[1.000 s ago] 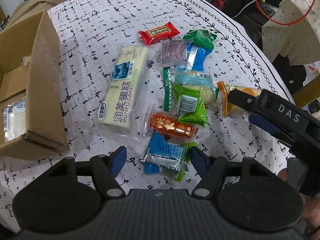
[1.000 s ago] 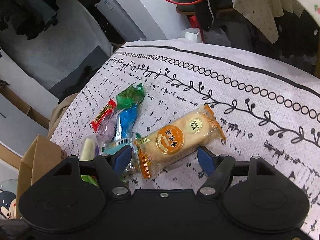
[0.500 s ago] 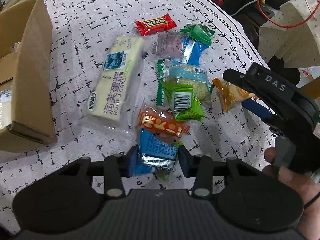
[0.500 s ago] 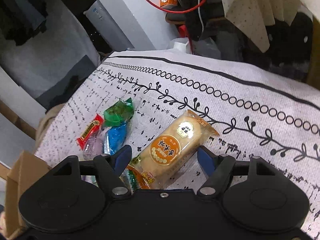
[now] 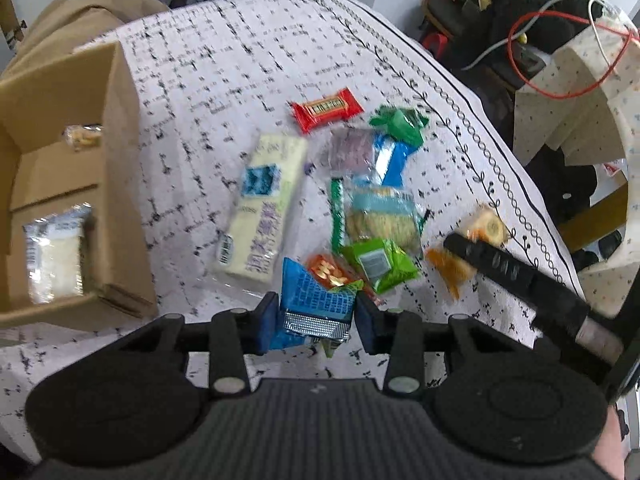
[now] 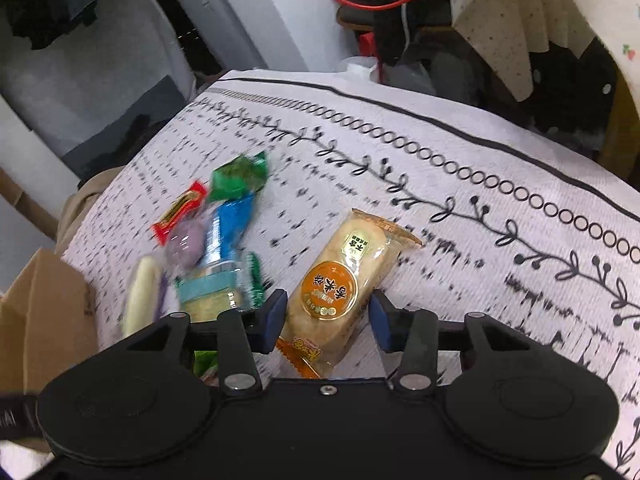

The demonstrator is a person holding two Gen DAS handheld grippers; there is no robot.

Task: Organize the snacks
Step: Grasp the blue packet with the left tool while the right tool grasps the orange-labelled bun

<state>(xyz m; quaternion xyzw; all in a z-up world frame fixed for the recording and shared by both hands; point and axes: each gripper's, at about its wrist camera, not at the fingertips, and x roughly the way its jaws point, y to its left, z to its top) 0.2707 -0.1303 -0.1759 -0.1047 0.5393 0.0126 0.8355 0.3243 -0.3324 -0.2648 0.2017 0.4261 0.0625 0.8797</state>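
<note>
**Both grippers close in on a snack**

A second ago the left gripper [image 5: 316,320] had wide jaws over the pile. Now its jaws are clamped on the blue packet [image 5: 314,300], low in the middle of the left view, and the shiny crinkly foil end is lifted. The right gripper [image 6: 328,320] had wide jaws too. Now its jaws are closing around the orange rice cracker [image 6: 344,284], a long smooth plastic pack at the bottom middle, not yet squeezing it. The other crinkly snacks lie on the cloth-covered surface [image 5: 224,92]. The brown cardboard box [image 5: 120,184] sits at the left.
</note>
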